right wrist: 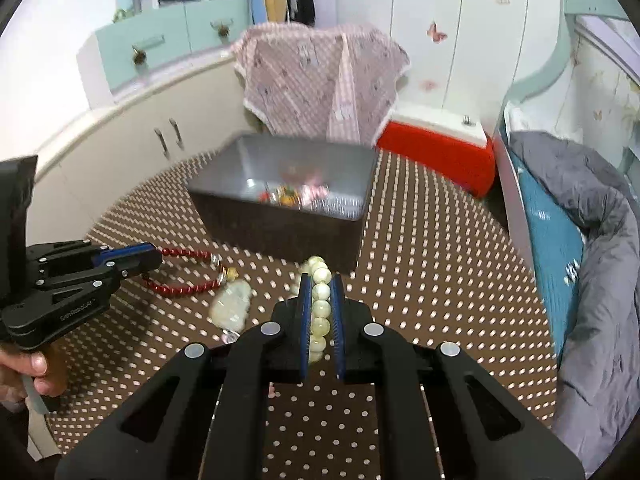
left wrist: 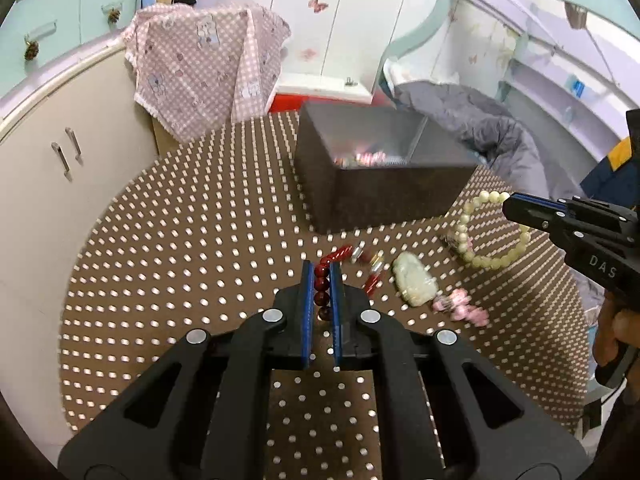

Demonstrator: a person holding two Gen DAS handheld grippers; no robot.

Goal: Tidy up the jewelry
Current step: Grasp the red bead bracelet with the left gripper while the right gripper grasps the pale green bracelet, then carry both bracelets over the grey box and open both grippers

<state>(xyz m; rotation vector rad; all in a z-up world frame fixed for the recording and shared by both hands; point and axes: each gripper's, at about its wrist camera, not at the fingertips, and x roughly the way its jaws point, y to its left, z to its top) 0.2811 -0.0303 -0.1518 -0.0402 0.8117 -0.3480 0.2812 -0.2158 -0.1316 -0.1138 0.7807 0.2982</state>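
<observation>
Brown dotted table, dark box at its far side with jewelry heaped inside. Left gripper nearly closed, pinching red bracelet just above the table near the box. Right gripper nearly closed too, clamping cream bracelet. Between them on the table, jade pendant, then pink charm beside it.
</observation>
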